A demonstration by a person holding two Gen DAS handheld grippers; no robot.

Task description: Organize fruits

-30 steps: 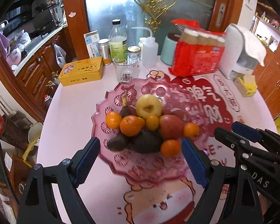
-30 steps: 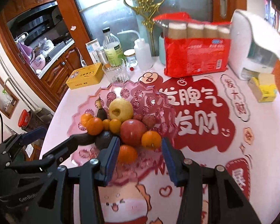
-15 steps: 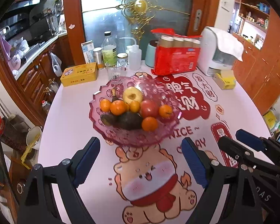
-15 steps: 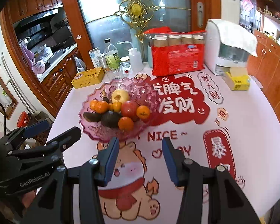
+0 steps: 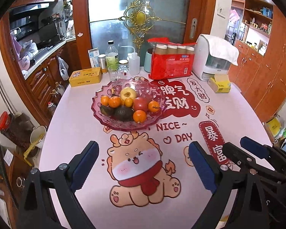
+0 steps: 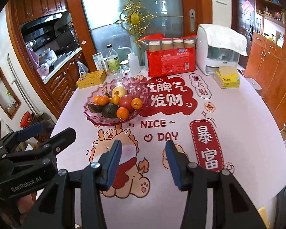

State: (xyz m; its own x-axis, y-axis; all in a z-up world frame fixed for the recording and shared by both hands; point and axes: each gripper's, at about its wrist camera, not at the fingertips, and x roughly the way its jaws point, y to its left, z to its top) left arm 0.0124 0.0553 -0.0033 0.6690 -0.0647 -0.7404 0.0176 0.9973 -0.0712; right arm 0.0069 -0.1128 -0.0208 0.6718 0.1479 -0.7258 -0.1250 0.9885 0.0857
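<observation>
Hovering over the near end of the surface (image 5: 72, 114), both claws have nothing in them. The left claw (image 5: 143, 164) has its jaws spread wide and they're opening even more right now, with just the cartoon critter (image 5: 141, 169) printed on the pink tablecloth showing between them. The right claw (image 6: 144, 161) sits just beside it, jaws parted to a middling gap, also over bare cloth with nothing between the blue pads (image 6: 173, 164).

Further out, well apart from both claws, is the pink glass fruit bowl (image 5: 112, 124), on the cloth just left of the big red print. All the fruit is piled in it: a few mandarins (image 5: 114, 102) on the left, one orange (image 5: 139, 116) at the front rim and another on the right, a red apple (image 5: 141, 104) in the middle, a yellow apple (image 5: 128, 93) behind it, and two dark avocados (image 5: 123, 112) at the front left.

Behind the bowl there's a yellow tin (image 5: 85, 76), a clear bottle (image 5: 112, 57), a squeeze bottle (image 5: 133, 62), a red multipack of drinks (image 5: 171, 64), a white appliance (image 5: 211, 63) with a towel draped on top and a small yellow box (image 5: 220, 85). Kitchen cabinets are off to the left.
</observation>
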